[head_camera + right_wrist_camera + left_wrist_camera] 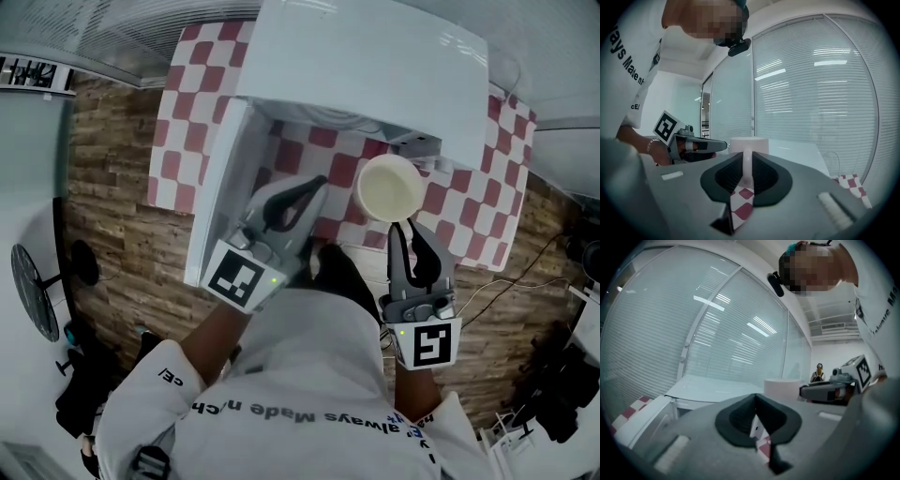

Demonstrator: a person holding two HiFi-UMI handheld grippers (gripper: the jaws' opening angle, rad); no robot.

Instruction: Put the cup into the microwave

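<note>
A cream cup (391, 186) hangs just in front of the white microwave (375, 66), and my right gripper (405, 230) is shut on its handle. Looking along the right gripper view, the cup's handle (747, 166) stands pinched between the dark jaws and the cup body (749, 144) rises behind it. My left gripper (314, 187) is shut with nothing in it, level with the cup, by the swung-out microwave door (217, 197). From the left gripper view I see the cup (780, 386) to the right, with the right gripper (825, 391) behind it.
The microwave stands on a table with a red-and-white checked cloth (187, 112). Wooden floor (122, 234) lies all around it. A black fan (33, 291) stands at the left, and cables (525, 272) run across the floor at the right. Window blinds (815, 93) fill the background.
</note>
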